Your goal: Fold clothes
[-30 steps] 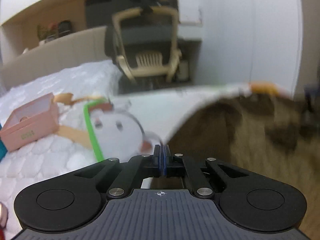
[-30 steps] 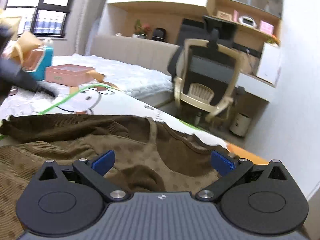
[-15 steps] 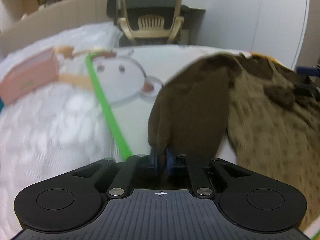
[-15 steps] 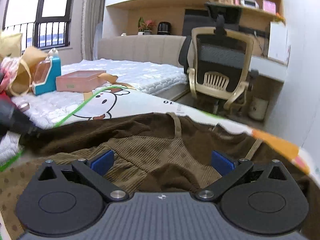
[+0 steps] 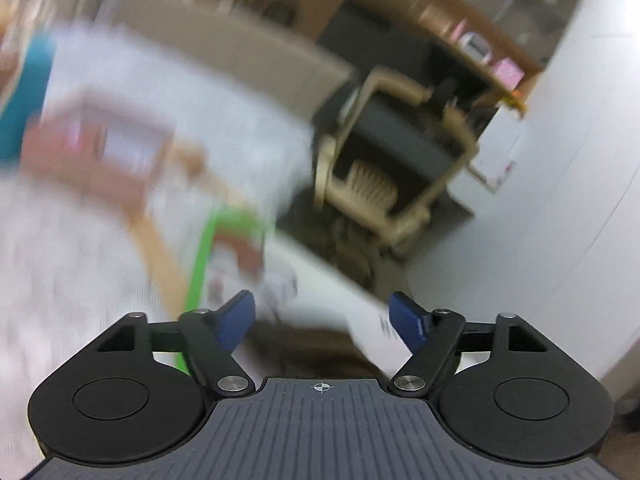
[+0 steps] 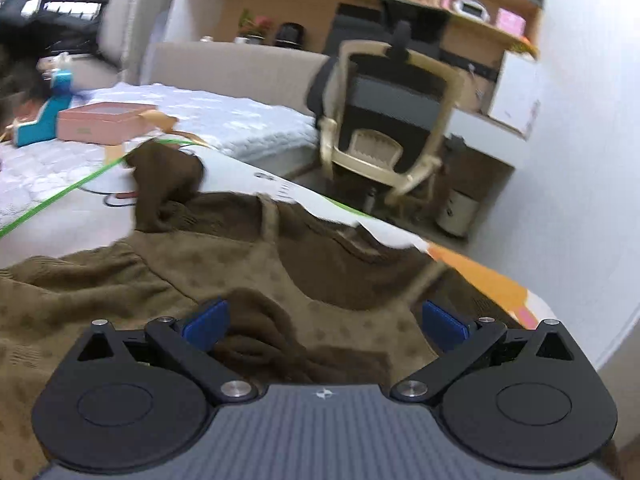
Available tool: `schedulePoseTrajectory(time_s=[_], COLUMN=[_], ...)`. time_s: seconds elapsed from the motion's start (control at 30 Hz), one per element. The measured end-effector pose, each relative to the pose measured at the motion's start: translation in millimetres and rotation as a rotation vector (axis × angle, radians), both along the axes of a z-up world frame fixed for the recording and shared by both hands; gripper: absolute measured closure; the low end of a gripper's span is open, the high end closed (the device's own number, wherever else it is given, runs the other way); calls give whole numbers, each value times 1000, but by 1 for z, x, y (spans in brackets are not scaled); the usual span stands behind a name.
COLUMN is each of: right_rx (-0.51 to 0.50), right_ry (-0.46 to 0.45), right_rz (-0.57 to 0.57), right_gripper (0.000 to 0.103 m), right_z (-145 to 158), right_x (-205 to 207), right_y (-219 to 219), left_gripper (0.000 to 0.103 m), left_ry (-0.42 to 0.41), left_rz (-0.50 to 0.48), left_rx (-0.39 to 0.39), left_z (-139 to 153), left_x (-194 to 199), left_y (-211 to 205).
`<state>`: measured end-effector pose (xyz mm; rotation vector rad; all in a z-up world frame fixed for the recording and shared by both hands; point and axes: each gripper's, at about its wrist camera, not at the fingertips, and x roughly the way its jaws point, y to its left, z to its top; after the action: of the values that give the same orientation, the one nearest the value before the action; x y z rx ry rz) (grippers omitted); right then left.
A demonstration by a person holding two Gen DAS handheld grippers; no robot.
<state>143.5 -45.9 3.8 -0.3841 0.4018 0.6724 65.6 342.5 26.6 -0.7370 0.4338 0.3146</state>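
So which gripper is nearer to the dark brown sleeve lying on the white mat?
Left, probably. The left gripper hangs open just above dark brown cloth, apparently that sleeve. The right gripper is open over the garment's body, with the sleeve farther ahead.

The right tool [image 6: 324, 320] hangs with its 2 fingers spread wide and nothing between them, just above the brown garment [image 6: 160, 280]. That garment covers the near bed surface, with a bunched dark sleeve [image 6: 168, 184] rising as a lump ahead on the left. Left of the lump the printed sheet [image 6: 60, 220] lies bare. Further back, a pink box [image 6: 100, 122] and a teal item [image 6: 40, 126] block the quilt. Past the bed edge stands an office chair [image 6: 384, 132]. The left tool [image 5: 322, 318] is likewise parted and holds nothing.
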Motion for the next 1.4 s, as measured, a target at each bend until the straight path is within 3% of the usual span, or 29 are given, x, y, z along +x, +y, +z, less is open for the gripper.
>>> schedulePoseTrajectory(time_s=[0.07,0.17,0.3,0.33,0.37,0.4,0.47,0.57,0.63,0.7,0.73,0.77,0.8,0.83,0.93,1.0,1.07,1.13,1.23,1.3,1.4], right_rx=[27,79,143,153,165,181,208,218,234,250,258,273,296,319,444,495,526,483,328,280,204], right_ry=[8,23,45,44,39,28,-5,-53,-35,-14,-3,21,54,88,250,321,366,319,155,136,196], right_rz=[-18,-46,-72,-84,-101,-122,-164,-259,-320,-380,-411,-436,-465,-495,-632,-717,-773,-714,-486,-318,-191], right_gripper=[0,0,0,0,0,0,0,0,0,0,1,4,5,6,17,24,32,32,32,32,32], right_z=[0,3,6,7,9,11,15,20,21,23,24,23,21,20,7,-5,-13,-6,22,33,29], right_x=[5,9,5,3,1,-2,-7,-8,-2,5,9,12,16,20,36,44,50,44,33,35,56], right_y=[-6,-13,-36,-43,-53,-65,-89,-120,-137,-155,-164,-175,-187,-200,-251,-272,-285,-269,-210,-163,-100], left_gripper=[10,10,11,27,76,94,90,90,89,77,59,49,48,46,15,12,9,9,8,7,7], left_ry=[47,104,133,131,123,115,69,-132,-256,-269,-233,-193,-162,-137,-125,-94,-54,-17,27,35,53], left_rz=[-40,-30,104,121,121,120,78,-191,-411,-655,-748,-814,-843,-853,-803,-776,-806,-857,-857,-805,-700], left_rx=[-134,-307,-370,-317,-243,-169,-8,324,474,454,423,397,390,395,341,347,410,465,494,479,447], left_z=[-19,-45,-69,-69,-66,-63,-51,-9,10,11,4,-4,-11,-18,-22,-18,-18,-23,-40,-52,-66], left_x=[1,27,79,87,93,99,107,103,103,118,126,133,134,133,121,118,111,98,85,82,75], left_y=[-4,-11,-2,-6,-11,-17,-37,-116,-169,-210,-224,-237,-244,-249,-237,-226,-224,-224,-216,-203,-182])
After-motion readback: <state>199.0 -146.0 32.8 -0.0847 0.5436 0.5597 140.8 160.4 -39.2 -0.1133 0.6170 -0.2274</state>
